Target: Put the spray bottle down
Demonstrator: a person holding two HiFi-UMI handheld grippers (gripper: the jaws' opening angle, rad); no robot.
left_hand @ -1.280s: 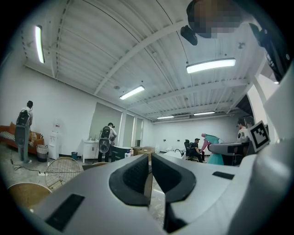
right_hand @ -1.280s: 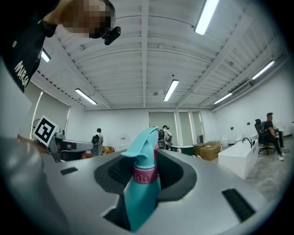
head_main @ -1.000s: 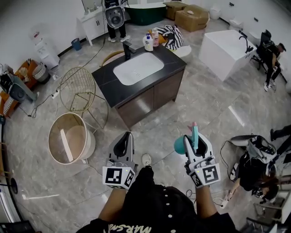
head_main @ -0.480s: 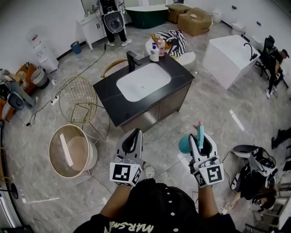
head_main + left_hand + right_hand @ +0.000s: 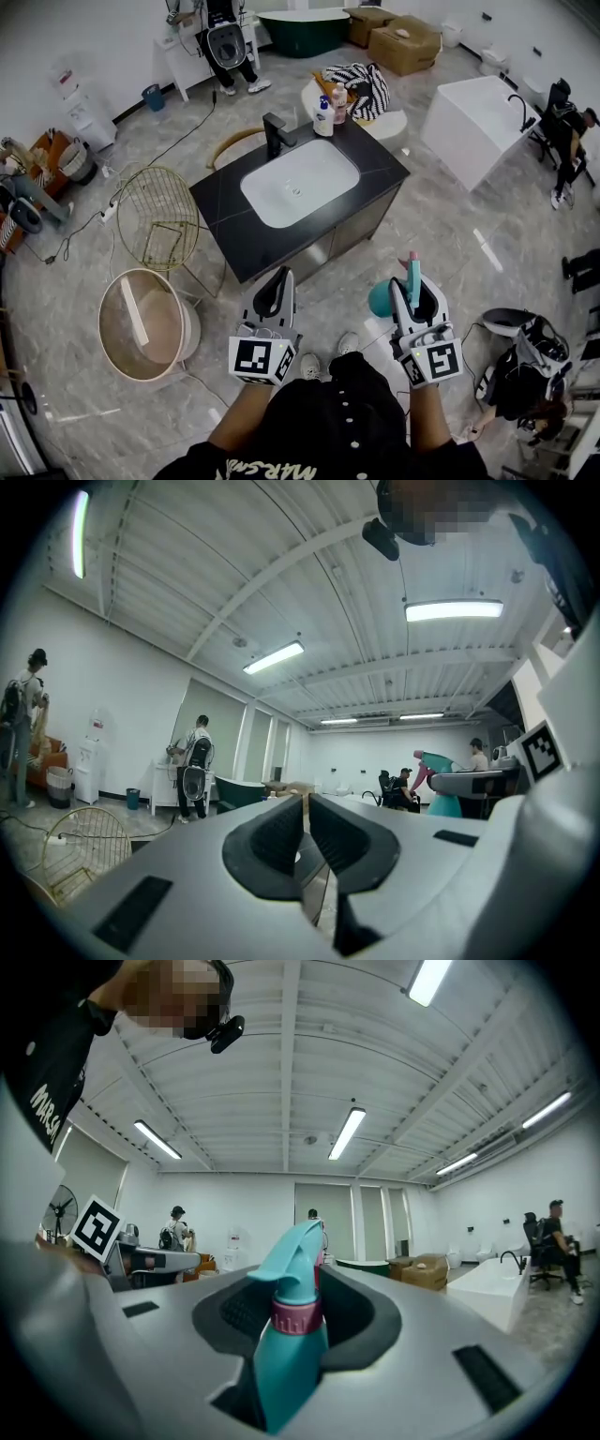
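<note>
A teal spray bottle (image 5: 380, 298) with a pink collar and trigger stands upright between the jaws of my right gripper (image 5: 410, 286), which is shut on its neck. In the right gripper view the spray bottle (image 5: 292, 1335) fills the gap of the right gripper (image 5: 298, 1312), nozzle pointing away. My left gripper (image 5: 274, 286) hangs level beside it, jaws together and holding nothing; the left gripper view shows the left gripper (image 5: 306, 829) with only a thin slit between its pads. Both point at the black vanity counter (image 5: 225, 202) just ahead.
The counter holds a white sink basin (image 5: 300, 183), a black faucet (image 5: 275, 131) and soap bottles (image 5: 324, 117). A gold wire basket (image 5: 169, 220) and a round tub (image 5: 141, 323) stand on the left. A white bathtub (image 5: 478, 117) and a dark bag (image 5: 525, 361) are on the right. People stand at the back.
The vanity has come nearer and shifted right in the head view as I walk forward. Both grippers keep their pose, the right one still holding the bottle.
</note>
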